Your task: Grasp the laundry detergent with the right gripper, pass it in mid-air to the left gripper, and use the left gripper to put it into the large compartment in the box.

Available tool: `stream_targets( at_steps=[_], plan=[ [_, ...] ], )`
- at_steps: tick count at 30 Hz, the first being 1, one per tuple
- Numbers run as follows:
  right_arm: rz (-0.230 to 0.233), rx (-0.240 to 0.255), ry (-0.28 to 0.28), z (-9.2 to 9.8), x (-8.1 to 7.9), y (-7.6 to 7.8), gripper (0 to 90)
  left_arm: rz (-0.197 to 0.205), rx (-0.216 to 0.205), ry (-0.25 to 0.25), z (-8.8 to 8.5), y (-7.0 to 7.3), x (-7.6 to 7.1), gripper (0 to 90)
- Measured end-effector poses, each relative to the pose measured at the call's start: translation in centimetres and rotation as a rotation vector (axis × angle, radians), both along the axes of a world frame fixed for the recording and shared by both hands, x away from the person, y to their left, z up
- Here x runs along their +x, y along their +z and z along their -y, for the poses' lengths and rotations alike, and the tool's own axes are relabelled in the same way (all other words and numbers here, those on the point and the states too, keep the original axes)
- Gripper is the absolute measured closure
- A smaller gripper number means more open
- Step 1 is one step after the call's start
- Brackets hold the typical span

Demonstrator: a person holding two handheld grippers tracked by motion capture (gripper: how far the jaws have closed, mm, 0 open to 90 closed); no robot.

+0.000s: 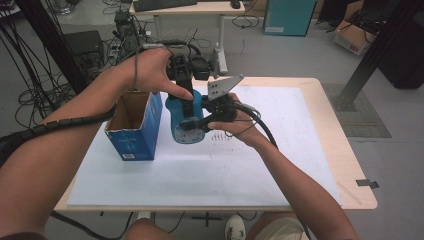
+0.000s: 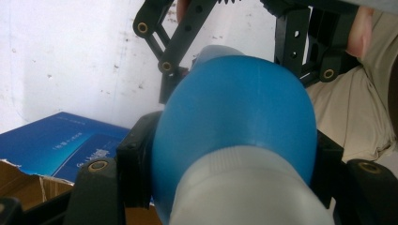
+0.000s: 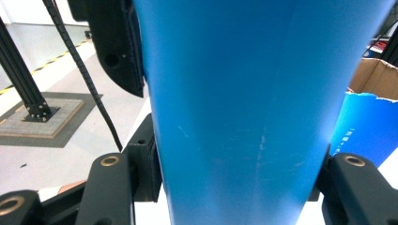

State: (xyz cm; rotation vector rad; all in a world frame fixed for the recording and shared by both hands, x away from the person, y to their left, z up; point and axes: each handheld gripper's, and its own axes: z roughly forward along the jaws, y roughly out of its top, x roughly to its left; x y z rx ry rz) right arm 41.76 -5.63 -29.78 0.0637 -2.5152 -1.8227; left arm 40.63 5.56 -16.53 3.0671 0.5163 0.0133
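step: blue bottle (image 1: pixel 186 120) held above desk (image 1: pixel 280 165), pinched by left claw (image 1: pixel 182 85) and right claw (image 1: pixel 197 122) | next: likely lower into open box (image 1: pixel 134 125), one claw releasing first

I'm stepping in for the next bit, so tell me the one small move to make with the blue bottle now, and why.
Probably ease the right gripper open and let go. Both sets of fingers clamp the blue bottle, held above the white mat right beside the open blue box. The left gripper grips it near the pale cap end, so it could then carry the bottle alone.
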Motion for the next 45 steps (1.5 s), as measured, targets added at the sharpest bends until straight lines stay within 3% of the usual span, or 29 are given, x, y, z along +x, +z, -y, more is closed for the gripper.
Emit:
stream_targets(
  at_steps=[6, 7, 16, 24, 32, 45],
  plan=[
    [0.032, 0.004, -0.016, 0.1, 0.1, 0.0, 34.9, -0.004, 0.005, -0.002, 0.0, 0.3, 0.0, 35.9],
    [0.029, 0.0, -0.018, 0.1, 0.1, 0.0, 32.4, -0.008, 0.062, -0.068, -0.1, 0.7, 0.4, 35.9],
    [-0.036, -0.023, -0.08, 1.2, 0.6, -0.3, 8.1, 0.01, 0.067, -0.034, -0.6, 0.8, 0.6, 35.9],
    [-0.022, -0.098, -0.152, 2.1, 0.4, -0.5, 3.4, 0.004, 0.078, 0.009, -1.0, 1.3, 1.0, 35.9],
    [-0.059, -0.156, -0.195, 3.5, 0.6, -0.4, 2.9, -0.008, 0.07, 0.091, -1.5, 1.9, 1.8, 35.9],
    [-0.012, -0.328, -0.29, 7.0, 0.6, 1.3, 4.9, 0.017, 0.078, 0.29, -3.0, 4.7, 3.0, 35.9]
  ],
)
